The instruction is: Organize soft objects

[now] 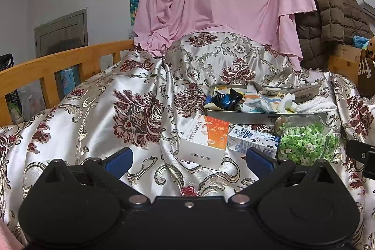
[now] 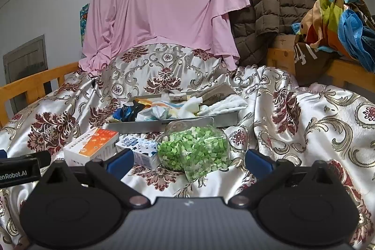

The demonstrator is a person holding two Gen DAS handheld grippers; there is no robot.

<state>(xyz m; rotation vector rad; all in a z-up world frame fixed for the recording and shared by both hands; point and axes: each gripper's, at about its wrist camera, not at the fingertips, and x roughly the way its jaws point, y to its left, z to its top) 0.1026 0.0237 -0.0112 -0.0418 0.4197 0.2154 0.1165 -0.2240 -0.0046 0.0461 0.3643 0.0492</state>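
Observation:
A grey metal tray (image 1: 257, 115) (image 2: 173, 124) rests on the floral satin bedspread, filled with several socks and small cloths, among them a dark blue sock (image 1: 226, 98) (image 2: 127, 113) and a white cloth (image 1: 316, 104) (image 2: 225, 106). My left gripper (image 1: 189, 159) hangs open above the bedspread, short of an orange-and-white box (image 1: 206, 139) (image 2: 92, 147). My right gripper (image 2: 188, 158) is open too, with a clear jar of green bits (image 2: 194, 150) (image 1: 307, 139) lying between and just beyond its fingers. Nothing is held.
A blue-and-white carton (image 1: 253, 141) (image 2: 139, 148) lies between box and jar. A pink sheet (image 2: 164, 4) hangs behind the bed, a brown quilted jacket (image 2: 269, 11) beside it. Wooden rails (image 1: 58, 65) (image 2: 339, 67) edge the bed; colourful fabric (image 2: 337, 18) piles at right.

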